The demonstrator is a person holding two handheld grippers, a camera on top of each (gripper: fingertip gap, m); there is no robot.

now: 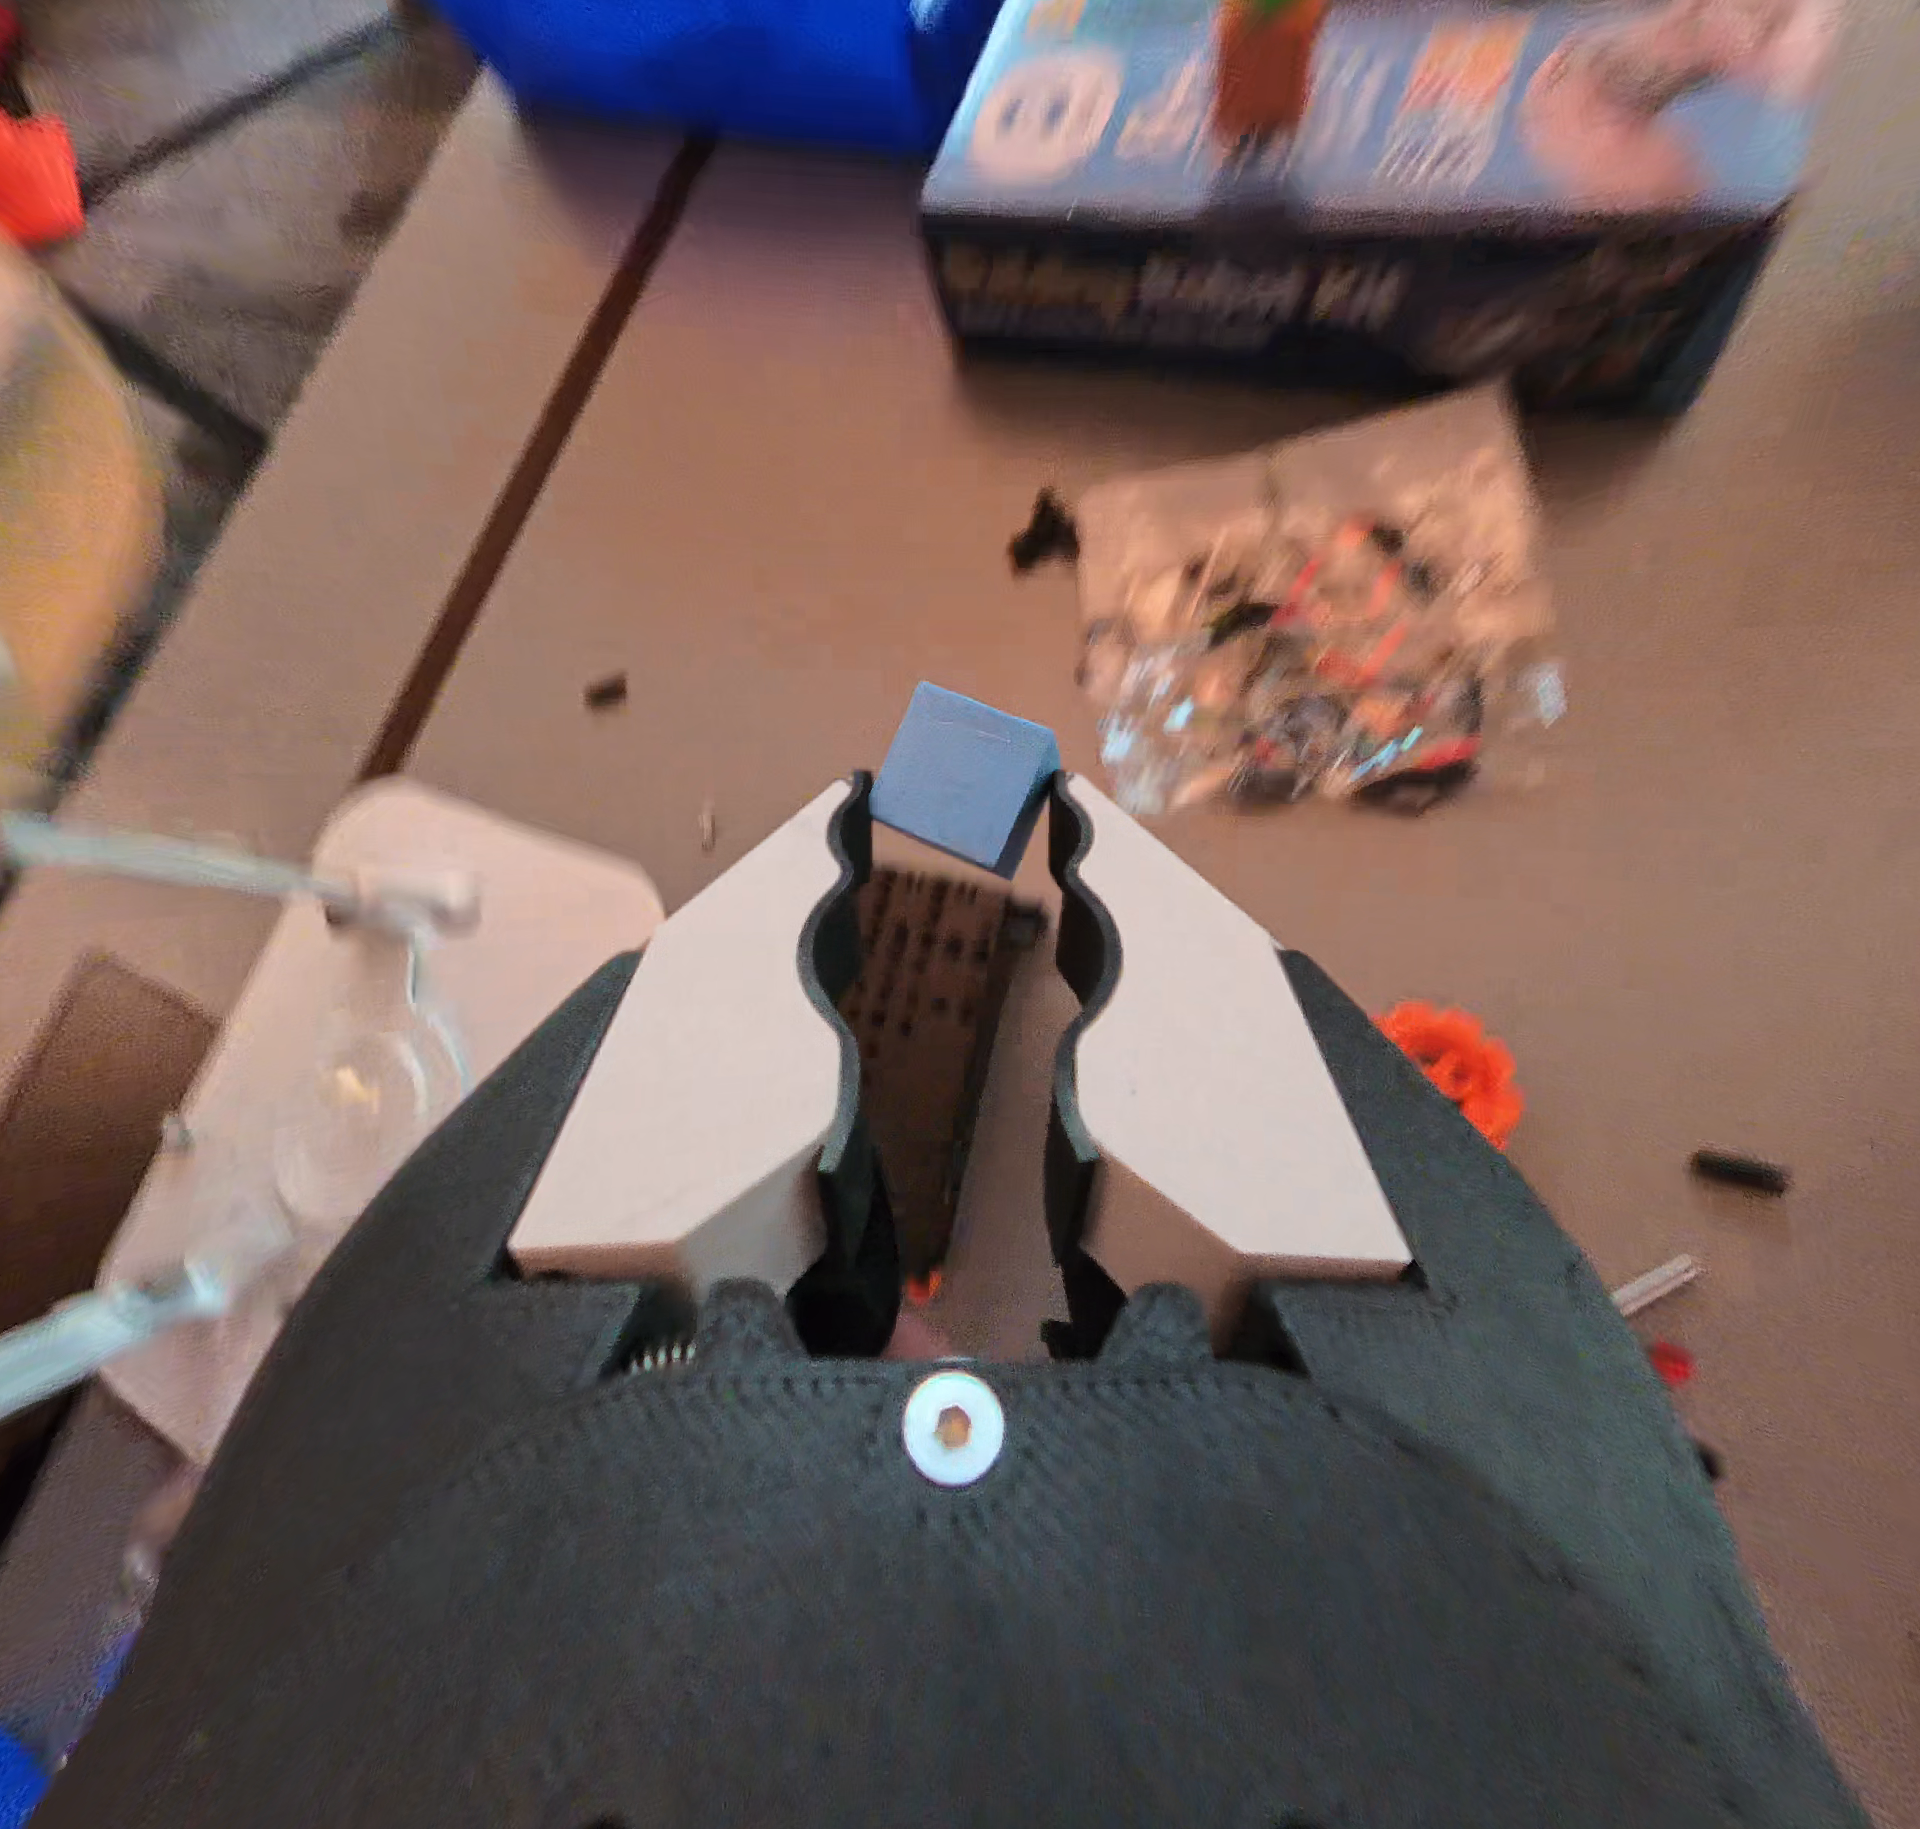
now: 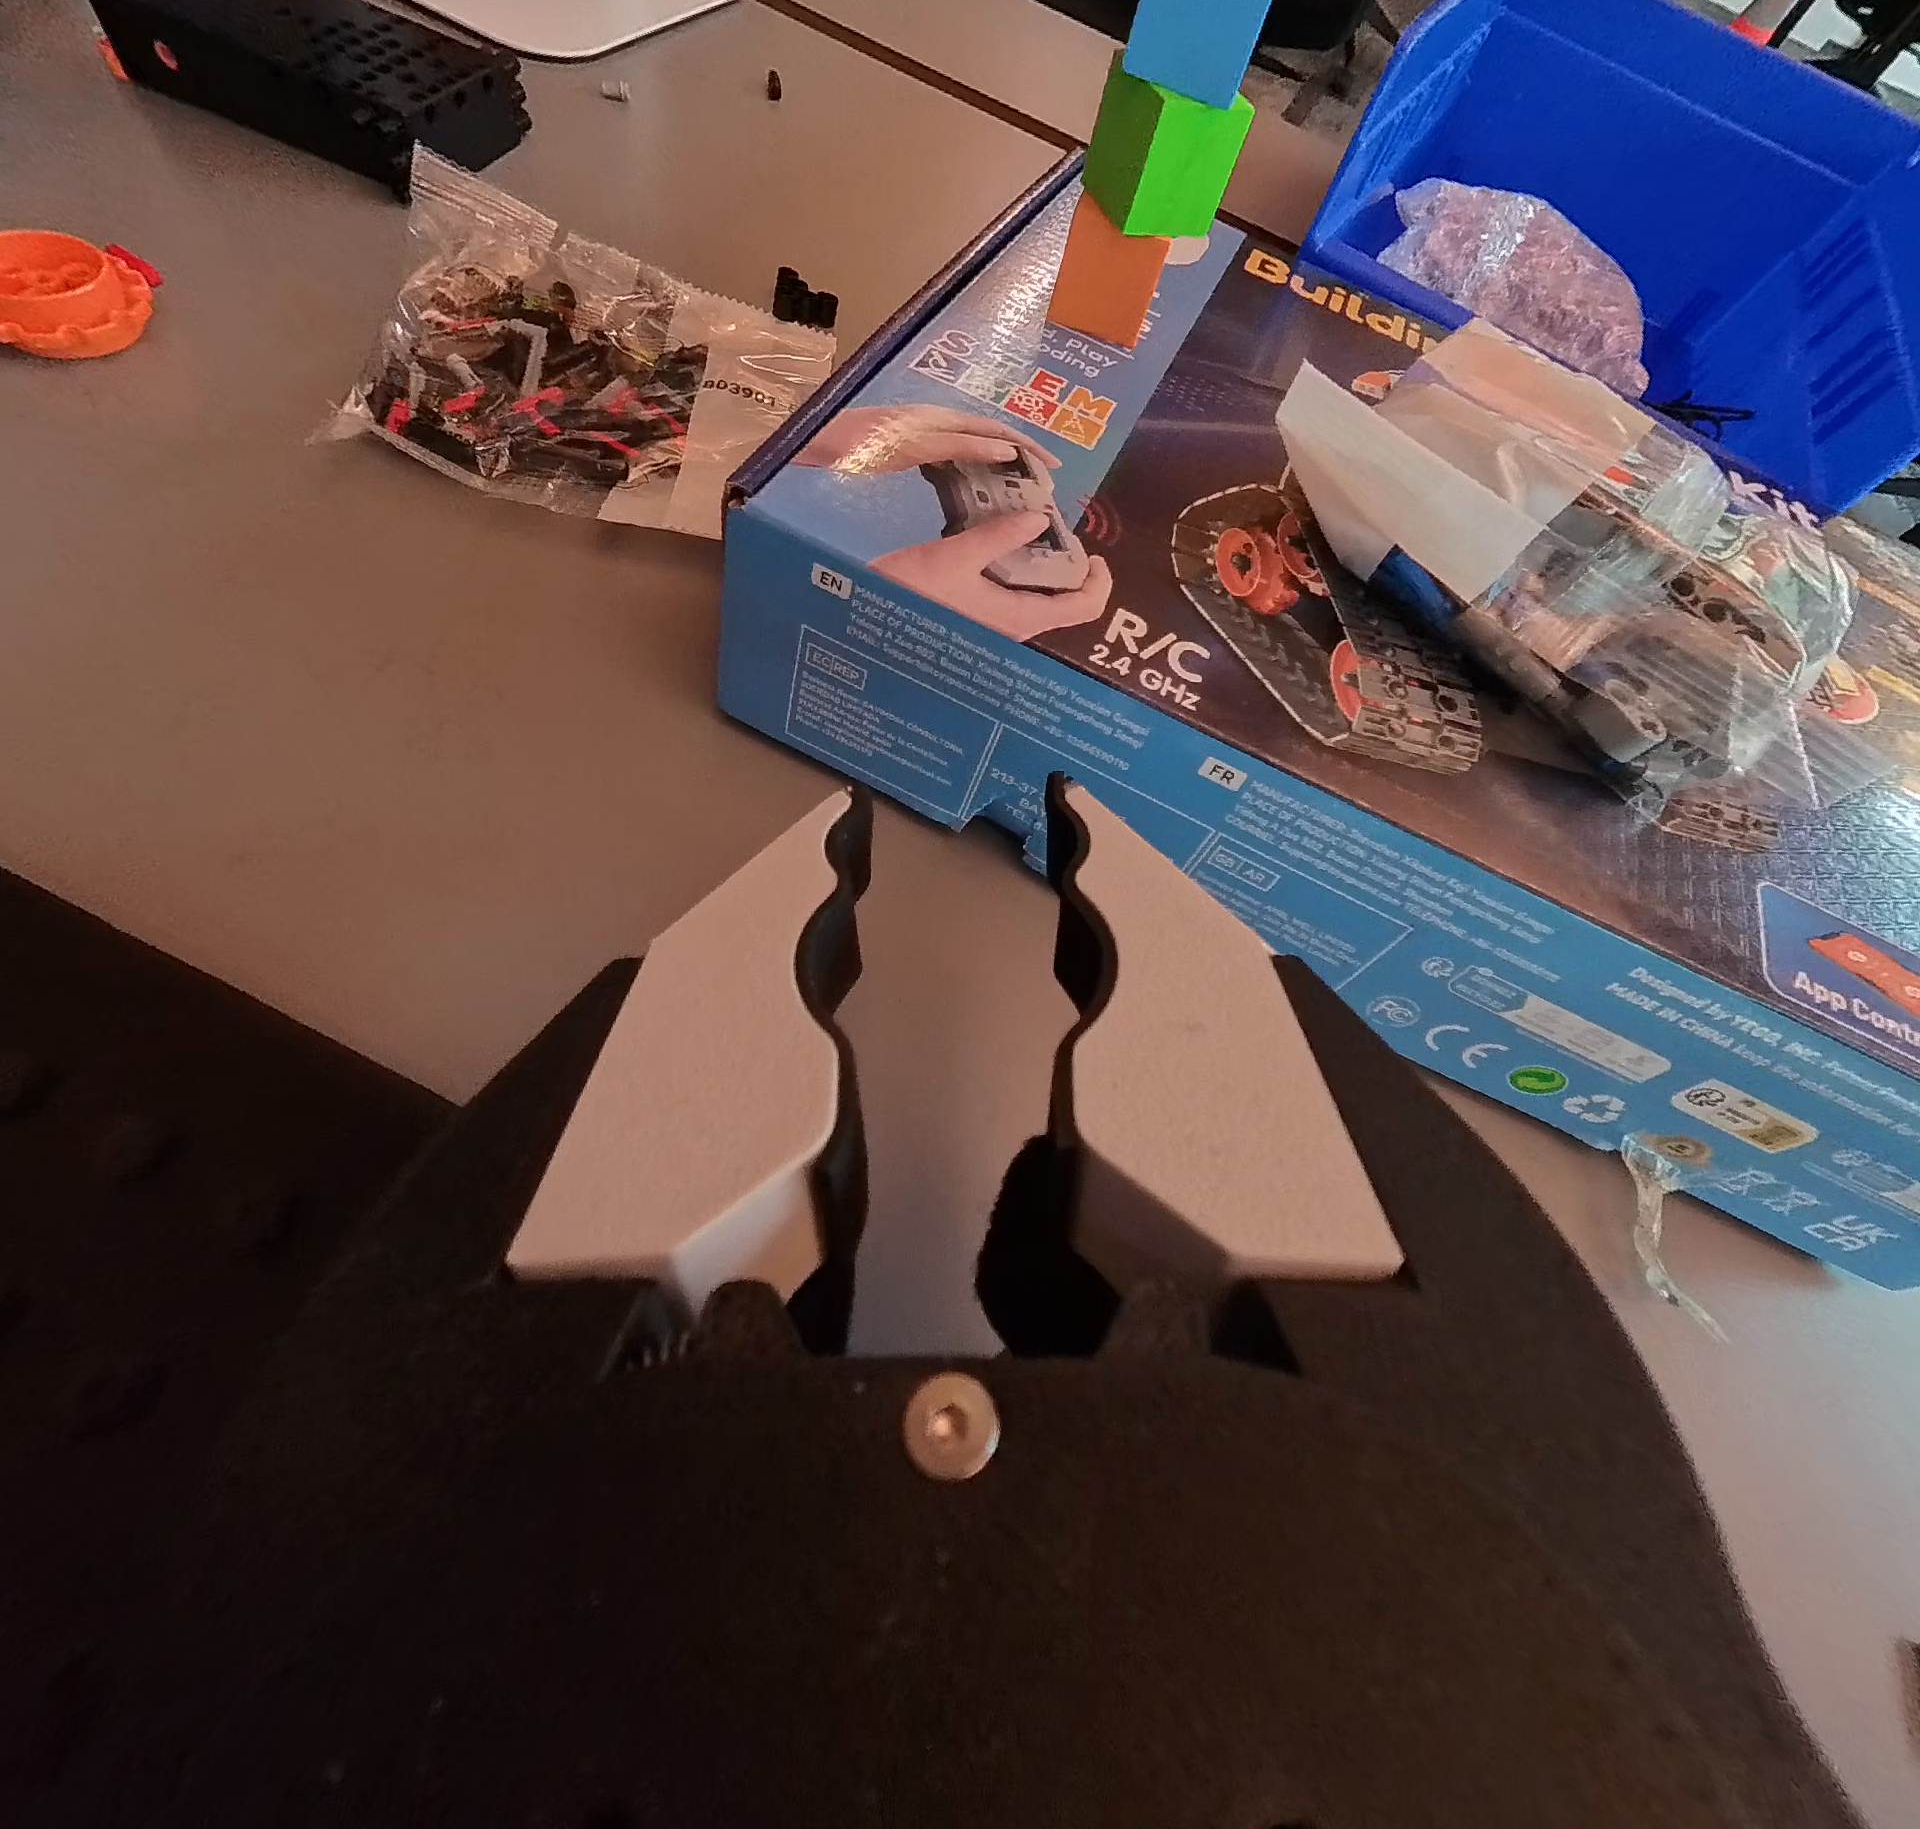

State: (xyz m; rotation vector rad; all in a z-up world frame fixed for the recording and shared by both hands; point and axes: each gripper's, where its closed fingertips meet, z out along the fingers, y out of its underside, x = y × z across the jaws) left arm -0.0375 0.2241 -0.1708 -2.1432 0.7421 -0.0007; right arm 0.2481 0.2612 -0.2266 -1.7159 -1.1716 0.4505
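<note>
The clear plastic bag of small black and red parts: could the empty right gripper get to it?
Probably yes. The right gripper is open and empty, and bare grey table lies between it and the clear plastic bag of small black and red parts.

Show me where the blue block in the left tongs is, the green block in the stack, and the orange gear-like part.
blue block (image 1: 961, 790), left wrist view, on its front face between the fingertips.
green block (image 2: 1162, 153), right wrist view, on its front face.
orange gear-like part (image 2: 62, 296), right wrist view, on its top.
</note>
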